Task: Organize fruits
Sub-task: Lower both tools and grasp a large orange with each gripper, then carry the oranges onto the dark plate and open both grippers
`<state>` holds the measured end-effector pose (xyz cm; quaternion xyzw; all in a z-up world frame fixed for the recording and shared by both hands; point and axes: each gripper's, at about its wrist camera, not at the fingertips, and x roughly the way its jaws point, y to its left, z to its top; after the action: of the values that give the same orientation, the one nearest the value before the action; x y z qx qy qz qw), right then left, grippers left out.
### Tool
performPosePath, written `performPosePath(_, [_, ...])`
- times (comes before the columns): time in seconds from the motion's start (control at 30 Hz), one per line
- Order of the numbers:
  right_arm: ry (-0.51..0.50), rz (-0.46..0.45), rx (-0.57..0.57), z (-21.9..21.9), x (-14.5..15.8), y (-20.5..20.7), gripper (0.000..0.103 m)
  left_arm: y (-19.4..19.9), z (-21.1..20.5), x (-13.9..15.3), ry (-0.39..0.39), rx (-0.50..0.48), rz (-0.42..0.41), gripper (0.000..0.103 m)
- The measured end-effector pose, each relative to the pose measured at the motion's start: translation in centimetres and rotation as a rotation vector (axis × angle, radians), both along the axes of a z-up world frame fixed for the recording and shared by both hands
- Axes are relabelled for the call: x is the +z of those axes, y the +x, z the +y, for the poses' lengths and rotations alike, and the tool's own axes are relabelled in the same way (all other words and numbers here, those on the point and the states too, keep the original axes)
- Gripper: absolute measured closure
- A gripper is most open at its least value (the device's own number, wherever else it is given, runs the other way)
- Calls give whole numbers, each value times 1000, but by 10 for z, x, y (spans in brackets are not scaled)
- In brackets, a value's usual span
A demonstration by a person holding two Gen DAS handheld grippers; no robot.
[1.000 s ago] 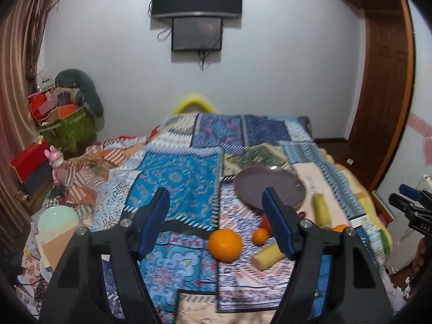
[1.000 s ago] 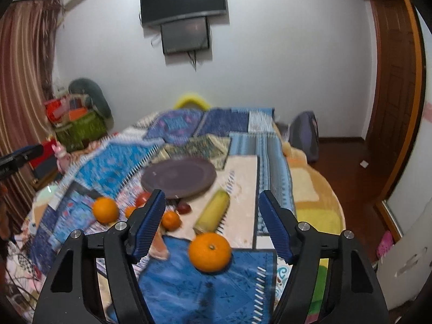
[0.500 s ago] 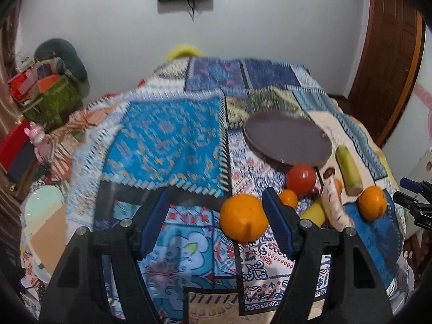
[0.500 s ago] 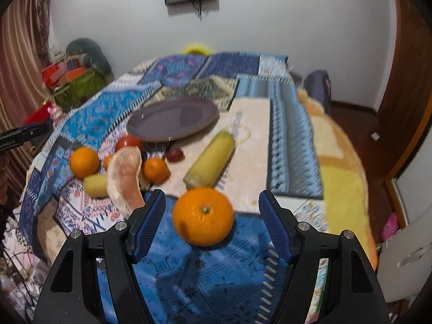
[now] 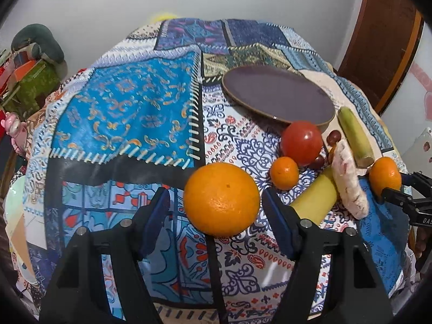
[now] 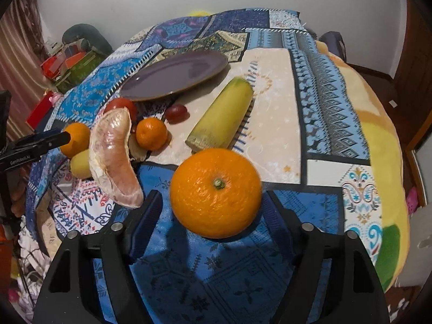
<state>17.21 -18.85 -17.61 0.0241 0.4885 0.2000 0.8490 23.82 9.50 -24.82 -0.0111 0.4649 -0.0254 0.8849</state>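
Straddling one large round orange each on the patchwork quilt, both grippers, left and right, gape, the right just widened, gripping nothing; either fruit may roll off the soft bedding if nudged

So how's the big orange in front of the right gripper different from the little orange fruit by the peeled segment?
The big orange is much larger than the small orange fruit. The big one lies on blue cloth between the open right gripper fingers; the small one sits among the other fruit. Both are round and orange.
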Motion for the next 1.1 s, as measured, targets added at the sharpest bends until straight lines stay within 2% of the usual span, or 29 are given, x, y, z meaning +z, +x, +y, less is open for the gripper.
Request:
performPosePath(0.2, [-7, 27, 5, 4, -13, 5, 29, 9, -2, -13, -23, -3, 29, 32])
performPosePath(0.27, [-12, 20, 7, 6, -13, 6, 29, 12, -4, -17, -26, -4, 38, 38])
performPosePath(0.33, [-11, 17, 10, 7, -13, 8, 29, 12, -6, -18, -13, 0, 33, 38])
performPosePath(0.43, [-12, 9, 3, 5, -11, 9, 36, 12, -7, -17, -7, 1, 31, 38])
performPosePath(0.53, [3, 19, 0, 2, -9, 10, 36, 10, -5, -14, -6, 6, 31, 39])
performPosePath(0.77, [2, -42, 2, 0, 10, 7, 36, 4, -1, 15, -15, 23, -34, 39])
performPosePath(1.1, [5, -210, 0, 4, 61, 21, 36, 4, -8, 69, -18, 8, -165, 39])
